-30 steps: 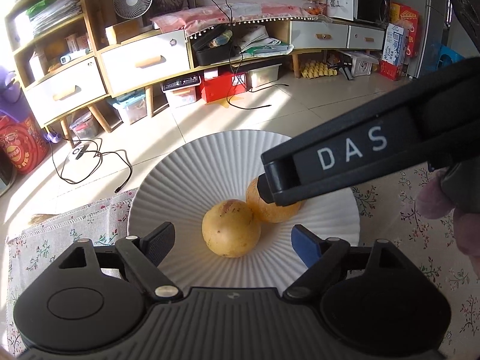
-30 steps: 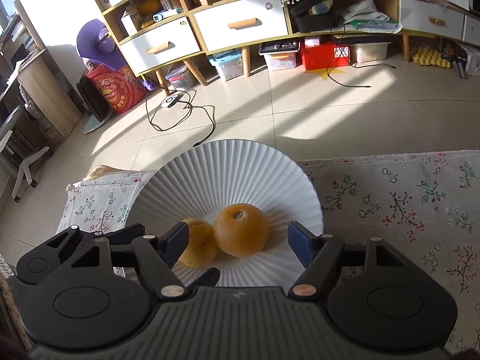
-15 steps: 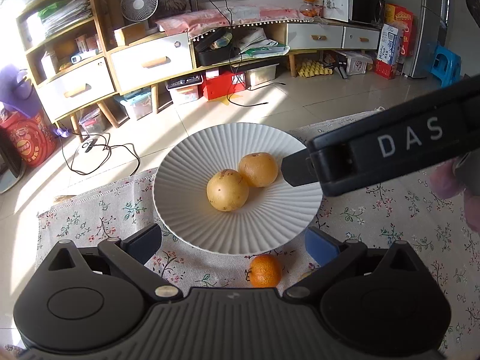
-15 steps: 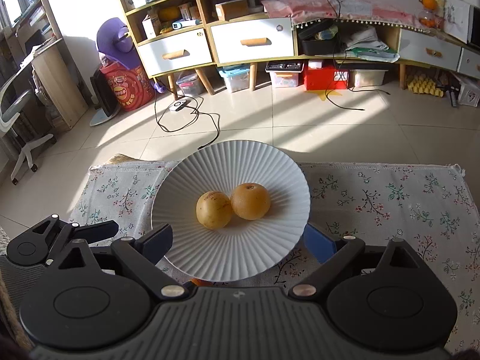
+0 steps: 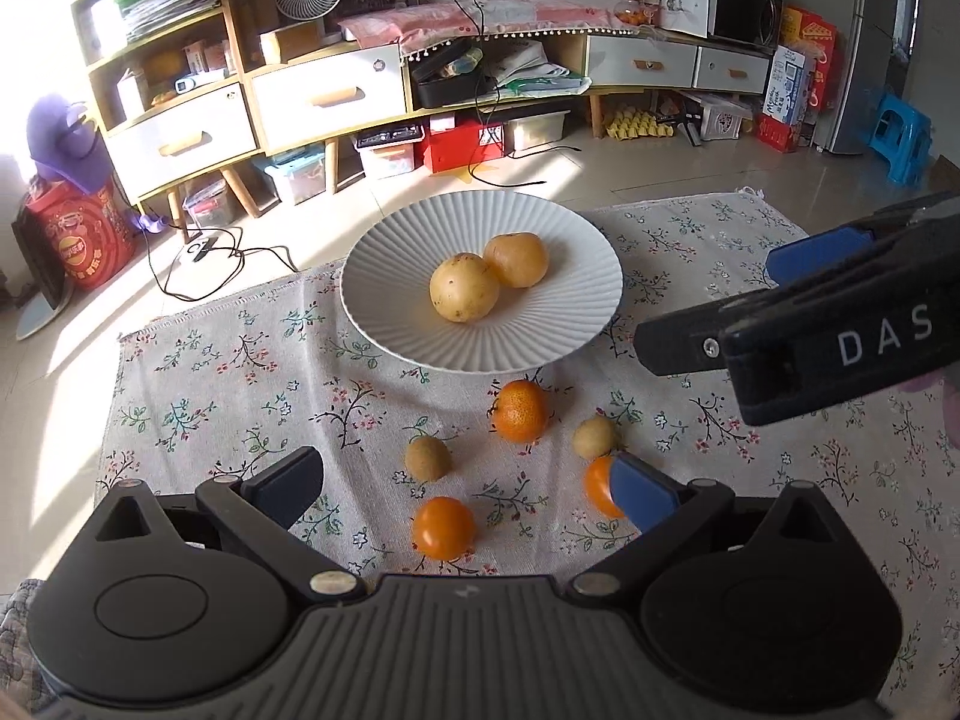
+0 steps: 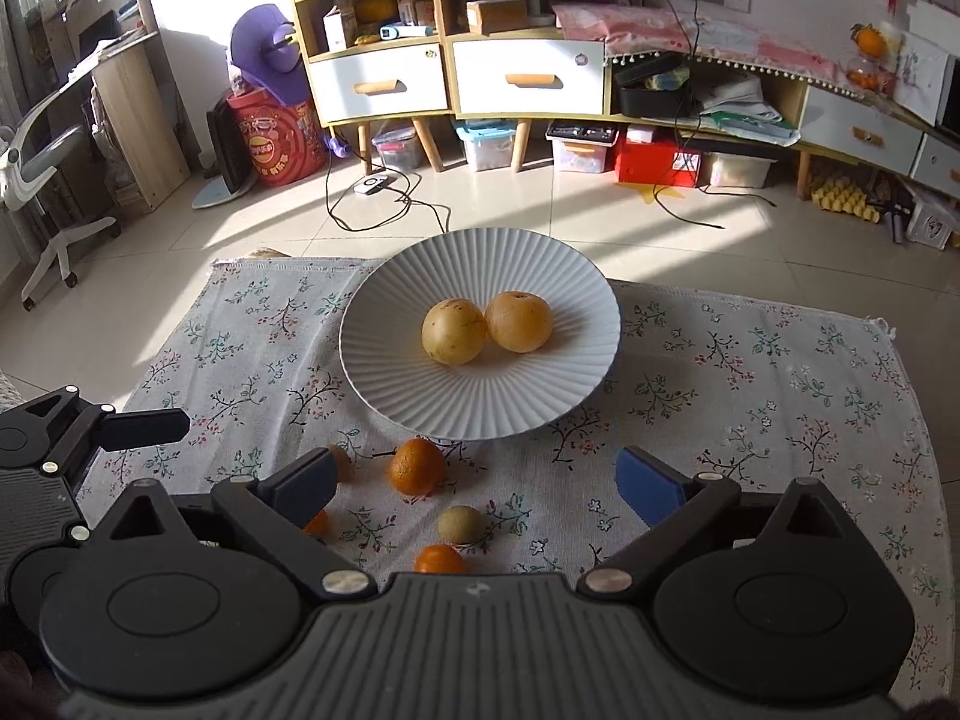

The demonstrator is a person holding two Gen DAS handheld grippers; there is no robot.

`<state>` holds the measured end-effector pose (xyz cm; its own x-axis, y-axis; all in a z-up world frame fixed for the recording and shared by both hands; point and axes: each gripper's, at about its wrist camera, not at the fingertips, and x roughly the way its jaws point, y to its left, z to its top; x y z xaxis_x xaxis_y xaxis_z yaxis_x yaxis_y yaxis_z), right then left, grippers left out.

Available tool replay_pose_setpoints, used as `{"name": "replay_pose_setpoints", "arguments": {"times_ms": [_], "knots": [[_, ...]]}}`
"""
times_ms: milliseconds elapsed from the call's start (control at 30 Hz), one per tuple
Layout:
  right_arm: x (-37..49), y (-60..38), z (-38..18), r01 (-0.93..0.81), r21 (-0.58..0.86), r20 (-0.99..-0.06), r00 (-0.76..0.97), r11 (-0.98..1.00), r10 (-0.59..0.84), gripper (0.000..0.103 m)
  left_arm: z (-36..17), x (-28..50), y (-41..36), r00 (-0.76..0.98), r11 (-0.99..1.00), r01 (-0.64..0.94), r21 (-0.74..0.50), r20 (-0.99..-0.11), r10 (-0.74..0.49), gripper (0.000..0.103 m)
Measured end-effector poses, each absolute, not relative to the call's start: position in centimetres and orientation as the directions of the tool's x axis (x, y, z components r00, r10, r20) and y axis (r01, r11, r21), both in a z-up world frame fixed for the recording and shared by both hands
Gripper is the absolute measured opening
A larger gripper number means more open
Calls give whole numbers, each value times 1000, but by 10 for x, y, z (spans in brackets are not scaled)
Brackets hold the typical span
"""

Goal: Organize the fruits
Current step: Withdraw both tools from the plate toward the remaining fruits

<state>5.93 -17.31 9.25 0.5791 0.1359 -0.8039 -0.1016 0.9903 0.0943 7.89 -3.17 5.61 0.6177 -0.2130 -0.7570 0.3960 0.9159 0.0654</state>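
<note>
both jaws wide and empty, just opened, backed off the plate (image 6: 372, 384).
two pears (image 6: 454, 331) sit together mid-plate so they can't roll; small fruit (image 5: 519, 410) waits on the table.

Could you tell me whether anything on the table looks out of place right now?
Yes: only two fruits sit on the plate. Five small ones, including a tangerine, lie loose on the tablecloth in front of it. Nothing looks spilled or damaged.
</note>
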Motion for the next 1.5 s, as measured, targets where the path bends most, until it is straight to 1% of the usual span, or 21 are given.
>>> {"name": "replay_pose_setpoints", "arguments": {"times_ms": [167,533,667,800,1000,1133,1367,1500], "knots": [[45,-169,87,-130,97,-803,575,987,155,101,50,65,-23,612,917,393,72,-765,-202,98],[18,-171,63,-145,153,-807,552,978,208,102,36,44,-2,605,931,363,26,-767,-214,98],[10,-171,58,-145,145,-826,527,979,200,102,33,37,6,599,935,354,1,-768,-226,98],[-3,-177,50,-140,173,-828,515,975,221,102,31,29,14,605,936,352,-5,-762,-232,98],[-20,-179,41,-148,122,-833,522,981,182,102,24,18,20,610,928,374,8,-755,-239,98],[-28,-174,32,-177,79,-836,524,981,162,102,15,12,23,611,920,390,46,-760,-221,98],[-47,-158,24,-295,43,-815,542,954,204,102,2,0,33,615,906,416,81,-759,-214,98],[-58,-149,20,-351,35,-806,544,936,234,102,-8,-5,38,603,904,422,75,-767,-218,98]]}}
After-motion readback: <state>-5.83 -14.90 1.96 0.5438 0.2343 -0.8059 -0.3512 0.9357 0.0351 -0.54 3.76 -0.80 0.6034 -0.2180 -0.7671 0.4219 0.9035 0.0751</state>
